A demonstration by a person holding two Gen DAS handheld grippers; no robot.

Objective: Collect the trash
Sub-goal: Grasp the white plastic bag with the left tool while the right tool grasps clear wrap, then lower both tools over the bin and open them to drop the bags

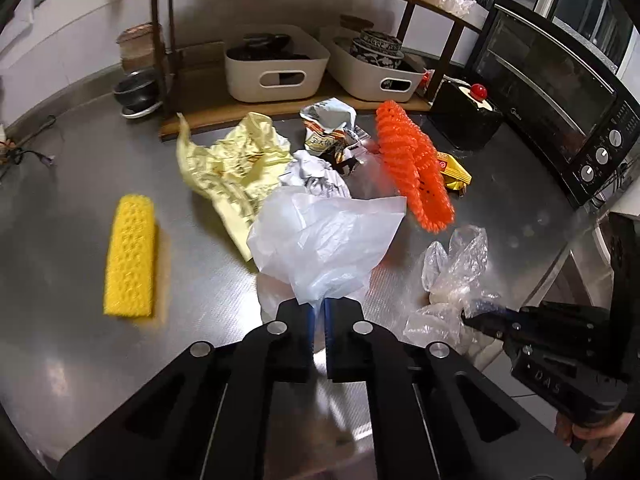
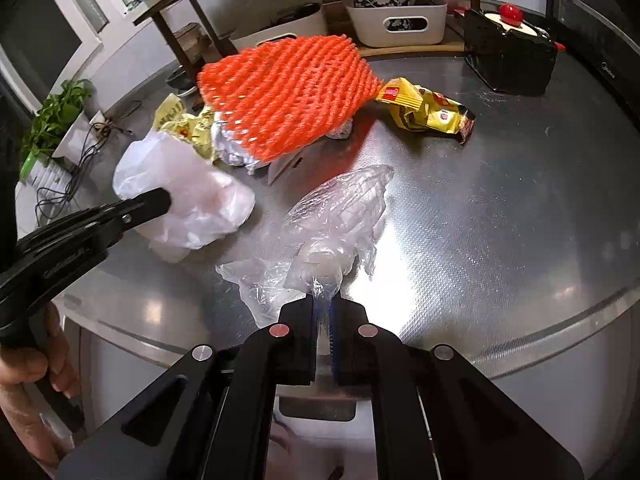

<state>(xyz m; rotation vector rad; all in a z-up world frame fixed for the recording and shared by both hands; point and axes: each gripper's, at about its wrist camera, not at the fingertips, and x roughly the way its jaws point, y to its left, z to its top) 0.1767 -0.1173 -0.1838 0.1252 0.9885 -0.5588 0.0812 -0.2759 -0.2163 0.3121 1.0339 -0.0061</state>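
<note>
My left gripper (image 1: 319, 305) is shut on a white plastic bag (image 1: 328, 236), pinched at its near edge; from the right wrist view the same gripper (image 2: 162, 200) presses into that bag (image 2: 188, 200). My right gripper (image 2: 325, 300) is shut on a crumpled clear plastic wrap (image 2: 336, 220), also seen low right in the left wrist view as clear wrap (image 1: 452, 280) with the right gripper (image 1: 470, 316) at it. Behind lie an orange foam net (image 1: 412, 168), a pale yellow wrapper (image 1: 228, 164), crumpled foil packets (image 1: 328, 132), a yellow snack wrapper (image 2: 428, 110) and a yellow foam net (image 1: 130, 256).
The steel counter (image 2: 500, 200) ends close to me at a rounded front edge. A wooden shelf with white bins (image 1: 276, 70) stands at the back, a black box with a red knob (image 2: 510, 52) and a black toaster oven (image 1: 560, 92) at the right. Cables (image 2: 68, 184) lie left.
</note>
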